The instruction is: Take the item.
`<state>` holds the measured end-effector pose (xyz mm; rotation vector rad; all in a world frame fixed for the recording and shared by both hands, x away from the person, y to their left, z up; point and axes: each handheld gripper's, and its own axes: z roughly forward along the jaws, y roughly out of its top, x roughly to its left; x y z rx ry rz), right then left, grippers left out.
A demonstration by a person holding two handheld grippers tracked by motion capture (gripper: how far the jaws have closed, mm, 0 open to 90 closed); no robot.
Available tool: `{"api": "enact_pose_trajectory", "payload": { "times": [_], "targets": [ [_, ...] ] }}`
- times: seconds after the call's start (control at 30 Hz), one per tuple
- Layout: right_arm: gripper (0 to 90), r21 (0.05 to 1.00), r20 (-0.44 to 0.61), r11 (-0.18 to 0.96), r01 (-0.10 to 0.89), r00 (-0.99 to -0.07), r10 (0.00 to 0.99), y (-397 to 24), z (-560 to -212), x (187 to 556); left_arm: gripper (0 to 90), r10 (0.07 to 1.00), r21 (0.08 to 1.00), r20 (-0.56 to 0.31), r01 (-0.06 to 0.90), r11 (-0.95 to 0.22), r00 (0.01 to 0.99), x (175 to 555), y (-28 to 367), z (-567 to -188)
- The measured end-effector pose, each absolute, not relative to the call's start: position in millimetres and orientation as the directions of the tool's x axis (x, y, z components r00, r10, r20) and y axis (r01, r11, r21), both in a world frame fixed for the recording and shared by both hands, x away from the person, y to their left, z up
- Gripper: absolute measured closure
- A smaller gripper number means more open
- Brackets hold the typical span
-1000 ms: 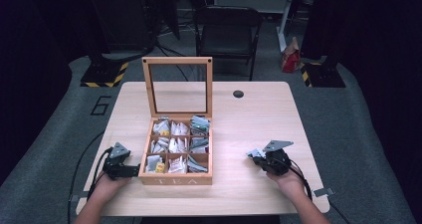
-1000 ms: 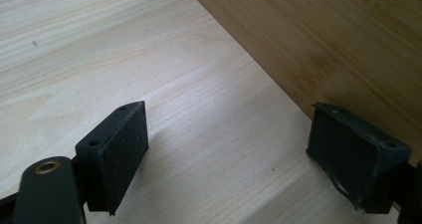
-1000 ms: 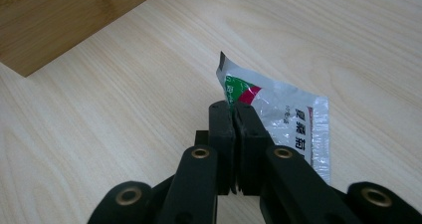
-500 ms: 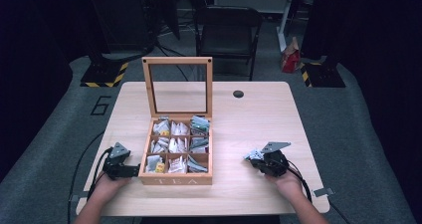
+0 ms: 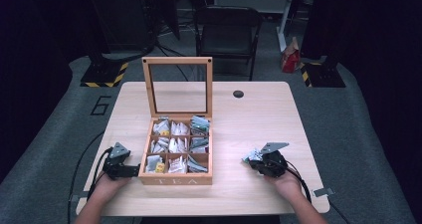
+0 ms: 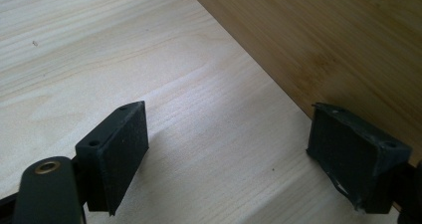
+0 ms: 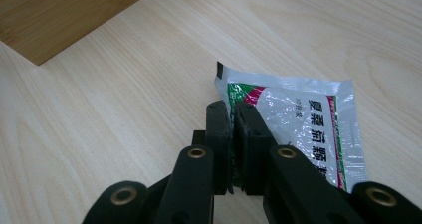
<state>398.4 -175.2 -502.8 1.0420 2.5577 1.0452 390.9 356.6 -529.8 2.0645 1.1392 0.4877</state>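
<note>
While the box (image 5: 176, 149) sits open at mid-table with its glass lid upright and its nine cells stuffed with packets, the high view puts a gripper on either side of it: the left gripper (image 5: 133, 170) rests against the box's near left corner, and the right gripper (image 5: 253, 159) lies well to the box's right, a sachet (image 5: 247, 157) showing at its tip, pointing back toward the box. From the left gripper view, the jaws stand wide apart with nothing between them, bare table (image 6: 149, 59) below and the box wall (image 6: 323, 45) just beside the far jaw. From the right gripper view, the jaws are pinched together on the near edge of the sachet (image 7: 303, 119), a white foil packet with green and red print; it lies flat on the table, its long axis running away to the gripper's right. The box corner (image 7: 59, 15) lies up and left of the jaws, so any return to a cell would likely swing that way; the right hand is the one placed for it.
</note>
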Motion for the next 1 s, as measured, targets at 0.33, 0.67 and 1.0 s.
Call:
{"api": "enact_pose_trajectory", "payload": {
  "times": [0.33, 0.67, 1.0],
  "targets": [
    [70.6, 0.688, 0.084, 0.504, 0.522, -0.747, 0.659, -172.7, -499.0, 396.5, 15.7, 0.843, 0.741, -0.015, 0.572, -0.352, 0.538, 390.9, 356.6, -529.9],
    [58.5, 0.731, 0.103, 0.44, 0.522, -0.721, 0.685, -177.7, -489.8, 394.9, 15.7, 0.842, 0.741, -0.014, 0.571, -0.353, 0.539, 390.9, 356.7, -529.8],
    [53.6, 0.749, 0.115, 0.385, 0.539, -0.678, 0.726, -190.5, -485.5, 397.0, 15.7, 0.843, 0.741, -0.014, 0.571, -0.353, 0.538, 390.9, 356.7, -529.8]
  ]
}}
